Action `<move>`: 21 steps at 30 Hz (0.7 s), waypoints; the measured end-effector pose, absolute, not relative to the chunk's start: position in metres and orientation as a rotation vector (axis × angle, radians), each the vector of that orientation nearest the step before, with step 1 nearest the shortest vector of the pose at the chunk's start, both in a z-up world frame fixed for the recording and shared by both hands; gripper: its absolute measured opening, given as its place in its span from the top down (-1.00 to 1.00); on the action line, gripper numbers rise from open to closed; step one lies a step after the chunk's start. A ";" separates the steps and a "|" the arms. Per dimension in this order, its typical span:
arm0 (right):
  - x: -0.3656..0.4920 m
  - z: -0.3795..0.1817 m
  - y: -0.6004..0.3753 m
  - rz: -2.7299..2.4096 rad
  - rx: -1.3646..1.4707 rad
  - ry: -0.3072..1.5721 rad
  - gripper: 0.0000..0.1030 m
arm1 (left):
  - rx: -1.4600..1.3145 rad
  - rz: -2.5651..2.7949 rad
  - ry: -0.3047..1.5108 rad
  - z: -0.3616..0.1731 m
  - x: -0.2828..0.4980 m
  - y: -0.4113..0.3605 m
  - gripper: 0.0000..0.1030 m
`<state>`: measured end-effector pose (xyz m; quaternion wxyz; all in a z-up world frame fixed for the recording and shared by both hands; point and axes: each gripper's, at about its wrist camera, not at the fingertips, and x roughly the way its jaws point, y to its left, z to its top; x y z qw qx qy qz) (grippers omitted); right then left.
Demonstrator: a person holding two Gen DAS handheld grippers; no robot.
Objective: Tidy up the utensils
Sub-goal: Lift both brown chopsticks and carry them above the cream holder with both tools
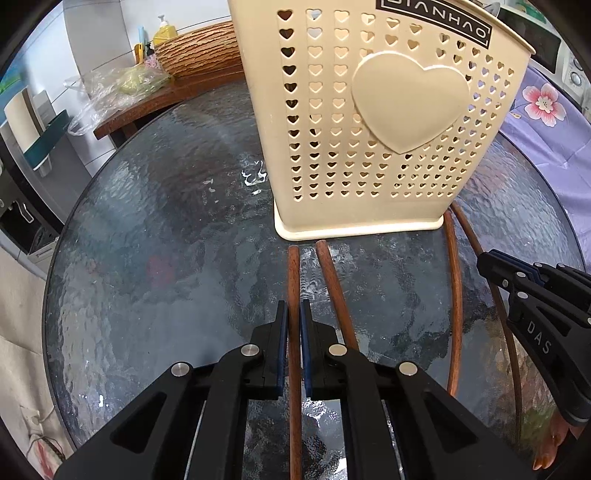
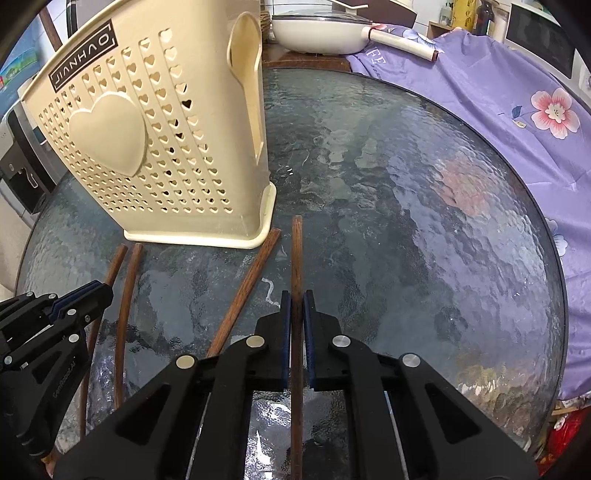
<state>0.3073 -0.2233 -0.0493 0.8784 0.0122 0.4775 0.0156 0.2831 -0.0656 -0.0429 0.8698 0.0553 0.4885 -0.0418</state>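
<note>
A cream perforated utensil holder (image 1: 369, 122) with a heart stands upright on the round glass table (image 1: 166, 240); it also shows in the right wrist view (image 2: 155, 147). Several brown wooden chopsticks lie on the glass in front of it. My left gripper (image 1: 294, 308) is shut on the leftmost chopstick (image 1: 293, 273), low at the table. My right gripper (image 2: 296, 299) is shut on the rightmost chopstick (image 2: 296, 258), also low at the table. One loose chopstick (image 1: 332, 284) lies just right of my left gripper; another loose chopstick (image 2: 251, 280) lies just left of my right gripper.
A purple floral cloth (image 2: 498, 92) covers the right side beyond the table (image 2: 406, 184). A white pan (image 2: 325, 33) sits behind the table. A wooden counter (image 1: 155, 103) with a plastic bag and bottles stands at the back left.
</note>
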 end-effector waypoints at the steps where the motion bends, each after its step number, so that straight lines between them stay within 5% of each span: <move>1: 0.307 -0.049 -0.223 0.034 0.027 0.996 0.86 | 0.115 -0.087 1.022 -0.043 0.283 -0.066 0.88; 21: 0.264 -0.003 -0.253 0.276 0.261 0.786 0.86 | -0.039 -0.186 0.921 0.001 0.255 -0.039 0.88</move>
